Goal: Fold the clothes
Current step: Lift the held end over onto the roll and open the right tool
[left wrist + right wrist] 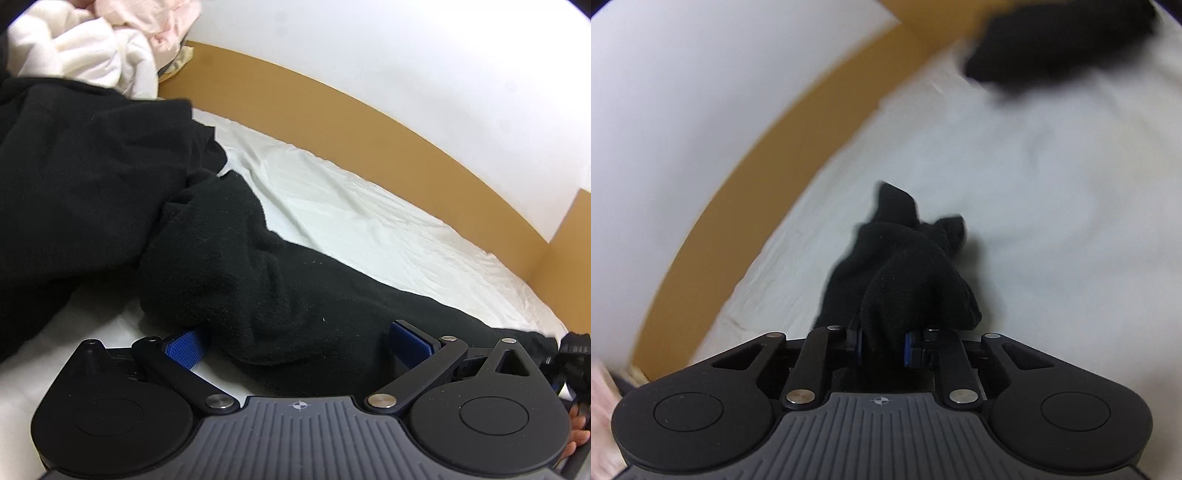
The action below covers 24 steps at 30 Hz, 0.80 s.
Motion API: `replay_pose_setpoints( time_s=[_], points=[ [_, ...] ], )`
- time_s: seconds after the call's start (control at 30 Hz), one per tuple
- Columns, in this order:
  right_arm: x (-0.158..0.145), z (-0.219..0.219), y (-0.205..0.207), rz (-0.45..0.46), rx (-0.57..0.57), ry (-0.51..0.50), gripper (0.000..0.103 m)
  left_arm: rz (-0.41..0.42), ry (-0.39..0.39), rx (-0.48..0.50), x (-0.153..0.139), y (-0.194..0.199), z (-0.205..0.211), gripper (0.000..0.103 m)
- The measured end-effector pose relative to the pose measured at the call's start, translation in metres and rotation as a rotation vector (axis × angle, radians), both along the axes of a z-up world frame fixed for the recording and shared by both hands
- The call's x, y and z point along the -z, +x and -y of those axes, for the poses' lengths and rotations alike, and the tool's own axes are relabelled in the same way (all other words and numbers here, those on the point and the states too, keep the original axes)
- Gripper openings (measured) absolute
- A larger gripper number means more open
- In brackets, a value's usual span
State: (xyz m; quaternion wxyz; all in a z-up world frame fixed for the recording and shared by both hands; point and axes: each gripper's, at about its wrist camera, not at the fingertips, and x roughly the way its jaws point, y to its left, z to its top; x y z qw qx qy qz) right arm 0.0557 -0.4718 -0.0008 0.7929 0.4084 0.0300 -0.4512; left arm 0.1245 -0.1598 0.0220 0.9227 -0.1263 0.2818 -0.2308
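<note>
While right claw [882, 349] grips black garment [905, 280] on white sheet [1052, 206], left claw [295, 341] wide open w/ sleeve between pads.

both wrist cams low, close over white sheet [369, 221], facing wood bedframe [757, 166].

Bedroom in a home. White wrinkled sheet [369, 221] over a mattress, tan wood bed frame [369, 107] along the far edge, plain white wall [424, 55] behind it. Clothes on the bed: black garment [92, 177] near left, white and pink laundry [92, 48] piled far left.
</note>
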Motion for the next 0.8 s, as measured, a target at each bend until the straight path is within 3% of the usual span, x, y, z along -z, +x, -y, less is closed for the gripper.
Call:
replay_pose_setpoints(
  time_s=[0.1, 0.2, 0.37, 0.57, 0.67, 0.8],
  points=[
    [-0.040, -0.043, 0.019, -0.102, -0.091, -0.322, 0.019, 0.046, 0.053, -0.004, -0.015, -0.005, -0.001, 0.102],
    [-0.072, -0.096, 0.041, -0.203, -0.242, -0.623, 0.019, 0.053, 0.003, -0.041, -0.032, -0.009, -0.025, 0.102],
    [-0.077, -0.180, 0.084, -0.387, -0.567, -0.943, 0.019, 0.084, 0.035, -0.114, -0.055, -0.028, -0.068, 0.102],
    [-0.024, -0.264, 0.128, -0.648, -0.939, -1.090, 0.020, 0.171, 0.103, -0.164, -0.074, -0.051, -0.127, 0.102],
    [0.000, -0.294, 0.140, -0.778, -1.012, -1.125, 0.025, 0.206, 0.134, -0.134, -0.068, -0.049, -0.130, 0.102],
    [0.003, -0.299, 0.132, -0.783, -1.026, -1.174, 0.063, 0.154, 0.083, -0.103, -0.074, -0.048, -0.124, 0.102]
  ],
)
